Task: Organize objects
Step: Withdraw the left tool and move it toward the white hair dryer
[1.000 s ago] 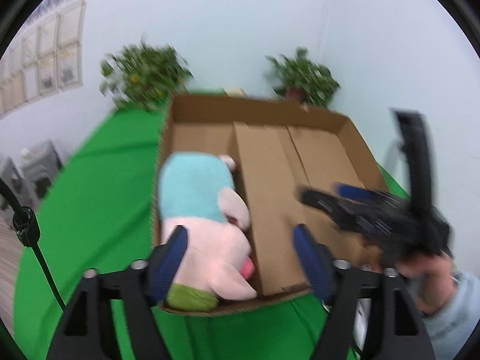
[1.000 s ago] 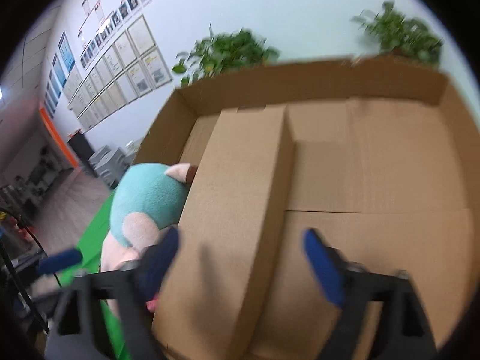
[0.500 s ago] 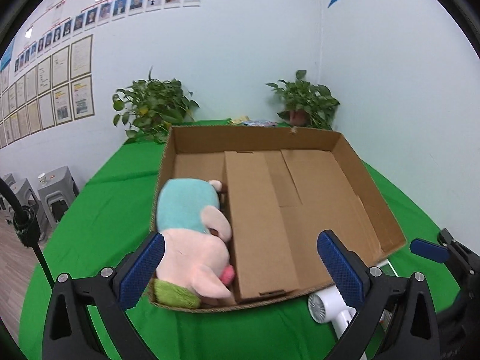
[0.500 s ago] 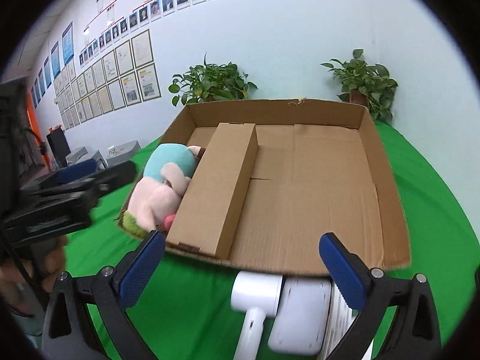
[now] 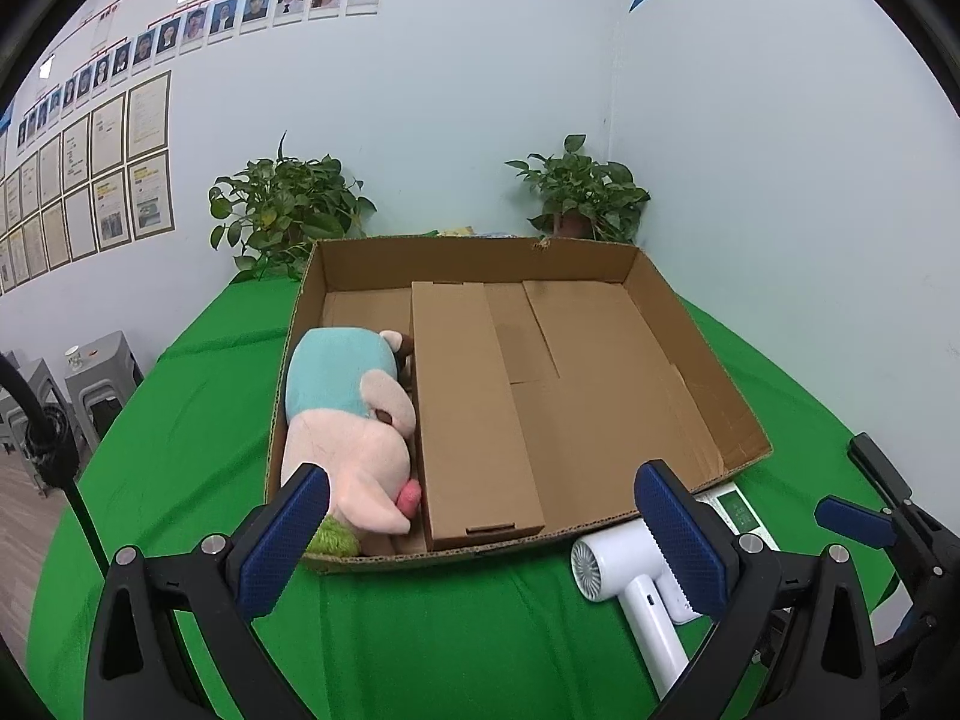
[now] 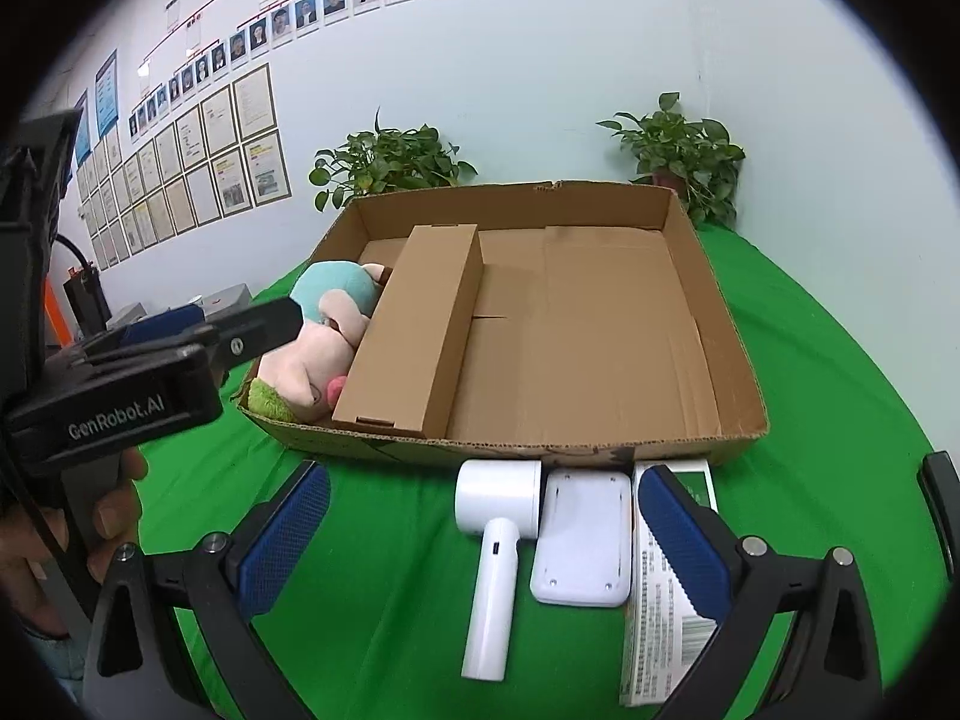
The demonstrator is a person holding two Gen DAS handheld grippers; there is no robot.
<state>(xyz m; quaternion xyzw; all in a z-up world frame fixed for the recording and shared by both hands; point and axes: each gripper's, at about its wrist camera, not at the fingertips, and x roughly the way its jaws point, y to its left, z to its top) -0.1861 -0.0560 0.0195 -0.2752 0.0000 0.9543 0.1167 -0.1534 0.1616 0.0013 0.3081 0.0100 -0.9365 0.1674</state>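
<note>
A shallow cardboard tray [image 5: 468, 261] [image 6: 729, 312] lies on the green table. In it at the left lies a pink and teal plush toy [image 5: 345, 420] [image 6: 312, 348], with a long cardboard box [image 5: 465, 408] [image 6: 420, 324] beside it. In front of the tray lie a white hair dryer [image 6: 492, 552] [image 5: 636, 588], a flat white device [image 6: 582, 534] and a white and green printed box [image 6: 660, 594]. My left gripper [image 5: 480, 540] is open and empty, in front of the tray. My right gripper [image 6: 480, 546] is open and empty, above the hair dryer.
Two potted plants [image 5: 282, 210] [image 5: 585, 192] stand behind the tray against the wall. The left gripper's body [image 6: 132, 372] shows at the left of the right wrist view, the right gripper's body [image 5: 888, 534] at the right of the left wrist view. Grey stools [image 5: 102, 378] stand off the table's left.
Both grippers have drawn back from over the tray towards the table's front. The hair dryer, white device and printed box have come into view. Both stay open.
</note>
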